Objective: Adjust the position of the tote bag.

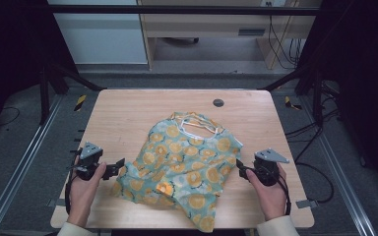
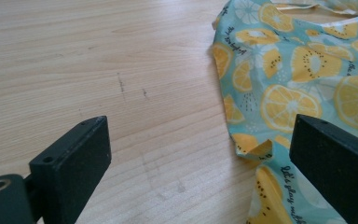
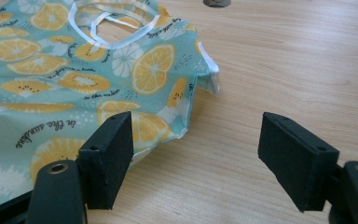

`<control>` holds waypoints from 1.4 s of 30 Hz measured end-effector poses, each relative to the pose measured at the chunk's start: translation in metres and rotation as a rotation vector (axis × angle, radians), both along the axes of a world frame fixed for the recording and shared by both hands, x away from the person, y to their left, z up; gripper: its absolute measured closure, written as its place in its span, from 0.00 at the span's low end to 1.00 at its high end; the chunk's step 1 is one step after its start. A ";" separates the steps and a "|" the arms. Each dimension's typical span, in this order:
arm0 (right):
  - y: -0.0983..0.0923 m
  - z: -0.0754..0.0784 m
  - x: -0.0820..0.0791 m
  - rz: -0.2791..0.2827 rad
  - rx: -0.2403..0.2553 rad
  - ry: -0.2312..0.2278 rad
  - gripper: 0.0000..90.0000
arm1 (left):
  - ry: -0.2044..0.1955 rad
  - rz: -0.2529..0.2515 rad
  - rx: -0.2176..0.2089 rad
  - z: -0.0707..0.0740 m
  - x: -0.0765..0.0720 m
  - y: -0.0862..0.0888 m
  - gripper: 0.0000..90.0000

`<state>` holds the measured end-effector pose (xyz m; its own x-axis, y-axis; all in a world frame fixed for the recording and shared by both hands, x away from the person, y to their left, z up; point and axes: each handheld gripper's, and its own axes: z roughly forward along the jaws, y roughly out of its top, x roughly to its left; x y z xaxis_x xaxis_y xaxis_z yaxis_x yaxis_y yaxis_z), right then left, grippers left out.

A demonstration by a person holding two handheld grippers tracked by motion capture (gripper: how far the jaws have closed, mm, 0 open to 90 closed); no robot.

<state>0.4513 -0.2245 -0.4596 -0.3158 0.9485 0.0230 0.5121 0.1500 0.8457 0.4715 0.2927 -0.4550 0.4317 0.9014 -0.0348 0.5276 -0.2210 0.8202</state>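
garment's (image 1: pixel 187 162) near hem past the table edge (image 1: pixel 128 227), its script print too small to read

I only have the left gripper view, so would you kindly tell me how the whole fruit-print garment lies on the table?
Observer: The fruit-print garment lies crumpled near the middle of the table, with its white-trimmed neck opening toward the far edge.
Operator: Thank you. Where is the other hand-held gripper?
Observer: The right hand-held gripper sits at the garment's right edge, jaws open, with nothing clamped between them.
Operator: And does its camera show a good edge nearby?
Observer: Yes, a white-hemmed sleeve corner sticks out just beyond its jaws.
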 end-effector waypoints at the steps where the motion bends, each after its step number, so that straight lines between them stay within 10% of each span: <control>1: 0.000 0.000 0.000 -0.003 0.004 0.006 0.28 | -0.006 0.003 0.011 0.000 0.000 0.000 0.06; 35: 0.009 0.027 0.044 0.007 0.041 0.095 0.22 | -0.019 -0.020 0.074 -0.003 -0.003 -0.012 0.05; 42: 0.013 0.015 0.073 -0.010 0.027 0.206 0.14 | -0.029 -0.024 0.075 -0.001 -0.004 -0.011 0.05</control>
